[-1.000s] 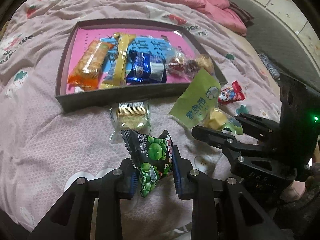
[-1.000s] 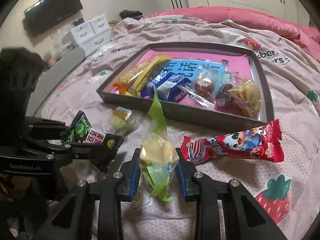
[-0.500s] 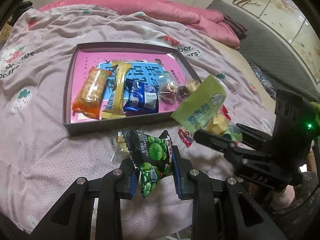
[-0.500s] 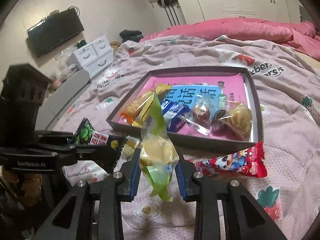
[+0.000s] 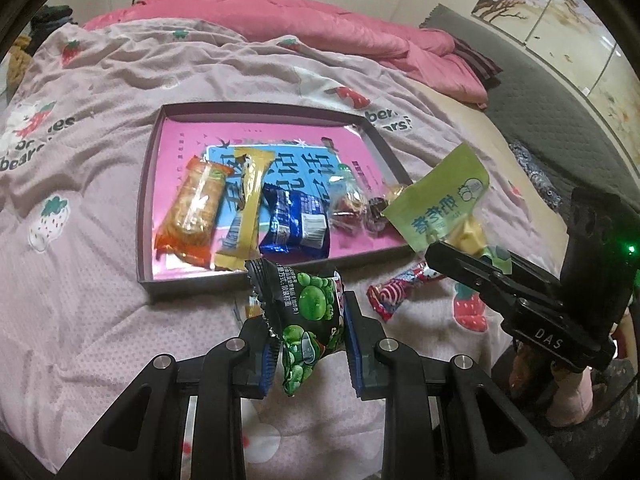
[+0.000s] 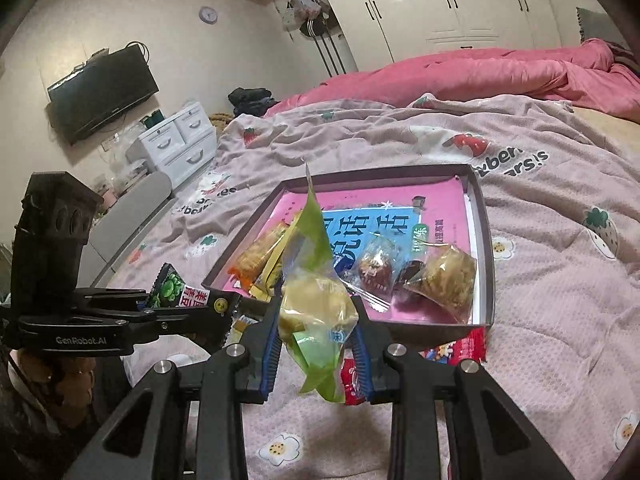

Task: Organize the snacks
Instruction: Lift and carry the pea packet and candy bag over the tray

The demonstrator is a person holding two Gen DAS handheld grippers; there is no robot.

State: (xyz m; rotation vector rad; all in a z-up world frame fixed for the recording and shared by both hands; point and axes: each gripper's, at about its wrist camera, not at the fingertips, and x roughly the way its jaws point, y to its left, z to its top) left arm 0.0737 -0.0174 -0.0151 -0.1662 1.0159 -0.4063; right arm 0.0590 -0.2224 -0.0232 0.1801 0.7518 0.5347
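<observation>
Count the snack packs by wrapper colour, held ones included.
Orange: 1, cracker pack
Yellow: 1, bar
Blue: 1, pack
Green: 2, pea pack in left gripper, pastry pack in right gripper
Red: 1, pack on the bedspread
Clear: 4, red sweet, dark sweet, brown cake, half-hidden small pack
Total: 10

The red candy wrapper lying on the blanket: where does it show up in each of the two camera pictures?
Left wrist view: the red candy wrapper lies right of centre on the blanket, just past the tray's near right corner, beyond the left claw.
Right wrist view: the wrapper sits low and centre-right, partly hidden behind the right claw.
Shared landmark: the tray with the pink bottom.
</observation>
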